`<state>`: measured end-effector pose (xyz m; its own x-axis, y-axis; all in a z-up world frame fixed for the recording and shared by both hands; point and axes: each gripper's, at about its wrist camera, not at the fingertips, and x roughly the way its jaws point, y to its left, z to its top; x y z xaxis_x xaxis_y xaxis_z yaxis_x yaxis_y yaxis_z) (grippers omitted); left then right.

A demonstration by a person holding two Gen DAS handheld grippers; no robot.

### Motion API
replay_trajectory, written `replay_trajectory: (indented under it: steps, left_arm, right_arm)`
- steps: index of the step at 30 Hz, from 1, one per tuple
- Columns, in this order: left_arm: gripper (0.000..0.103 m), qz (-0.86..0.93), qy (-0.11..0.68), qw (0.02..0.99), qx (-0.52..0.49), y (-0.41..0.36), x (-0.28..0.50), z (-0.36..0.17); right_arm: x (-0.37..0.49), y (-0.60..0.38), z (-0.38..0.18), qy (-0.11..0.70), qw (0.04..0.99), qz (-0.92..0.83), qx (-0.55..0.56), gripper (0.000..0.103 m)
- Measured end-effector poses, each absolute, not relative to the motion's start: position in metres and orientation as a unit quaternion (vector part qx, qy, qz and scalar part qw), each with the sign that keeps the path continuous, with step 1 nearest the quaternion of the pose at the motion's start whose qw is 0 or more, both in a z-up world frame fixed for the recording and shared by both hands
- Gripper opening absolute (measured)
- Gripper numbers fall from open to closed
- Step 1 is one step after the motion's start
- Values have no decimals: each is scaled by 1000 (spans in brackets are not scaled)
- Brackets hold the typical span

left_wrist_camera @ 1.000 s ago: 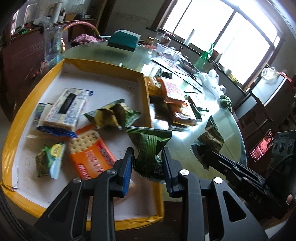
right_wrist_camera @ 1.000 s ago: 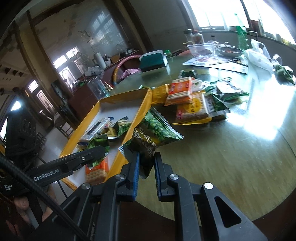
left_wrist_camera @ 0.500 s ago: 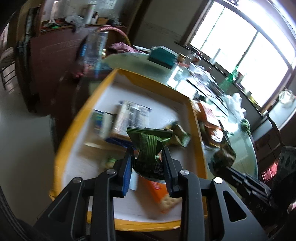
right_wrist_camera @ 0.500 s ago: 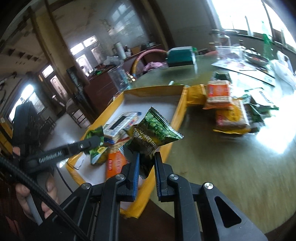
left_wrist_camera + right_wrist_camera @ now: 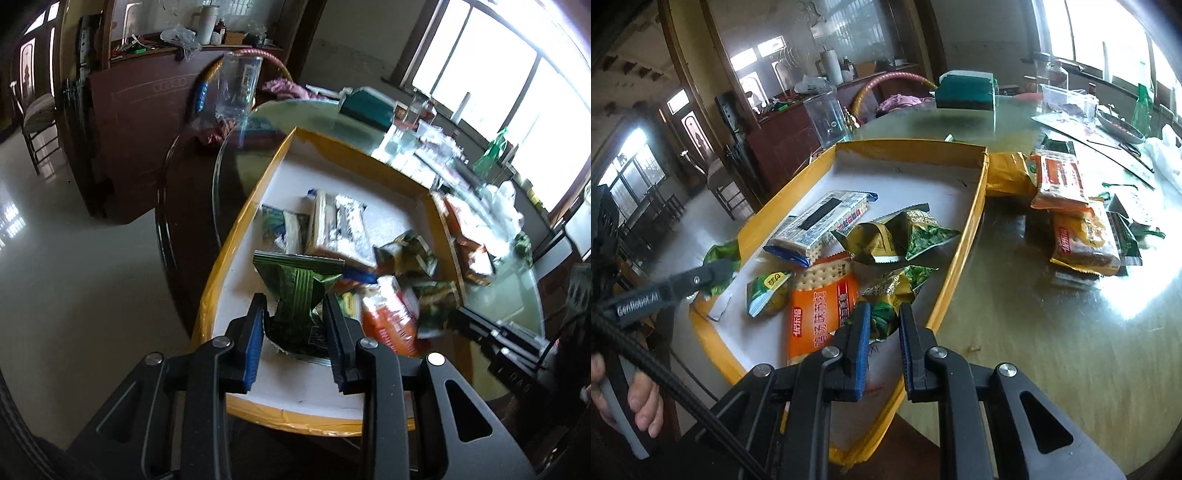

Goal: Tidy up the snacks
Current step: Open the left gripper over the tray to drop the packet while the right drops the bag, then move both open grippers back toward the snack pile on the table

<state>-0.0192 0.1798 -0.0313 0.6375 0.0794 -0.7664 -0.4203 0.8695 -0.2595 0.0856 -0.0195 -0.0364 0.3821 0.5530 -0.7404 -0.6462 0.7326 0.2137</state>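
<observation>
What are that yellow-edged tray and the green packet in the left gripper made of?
Tray: probably cardboard, with a matte white floor and glossy yellow tape wrinkling along the rim. Green packet: thin plastic or foil film, judging by its creases, sheen and crimped top seal.

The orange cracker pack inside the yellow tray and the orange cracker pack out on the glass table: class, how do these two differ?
The tray cracker pack lies inside the yellow tray; the table cracker pack lies outside it on the glass table. The tray one has green snack bags overlapping it; the table one rests among other unsorted packets. Both are orange, flat and unheld.
</observation>
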Motion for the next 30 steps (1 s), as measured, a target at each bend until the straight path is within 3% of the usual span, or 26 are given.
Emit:
replay_trajectory:
  steps: [6,8,12,19,30]
  left_arm:
    - [34,150,423,868,-212,182,-15,-40]
    - [39,152,425,866,-216,183,-15,-40]
    - [59,152,422,865,-224,182,-16,-38]
    - [66,152,391,882,-214,165,-13,-22]
    - [74,72,366,911,-175,97,11,1]
  right_arm:
    - [85,-14,-40,425,829,356,-71,15]
    - [84,-14,-40,425,829,357,-66,16]
    - [81,-18,-38,426,822,375,-47,33]
    - [72,-37,-27,407,824,395,-11,56]
    - [83,-99,-27,403,842,353,60,66]
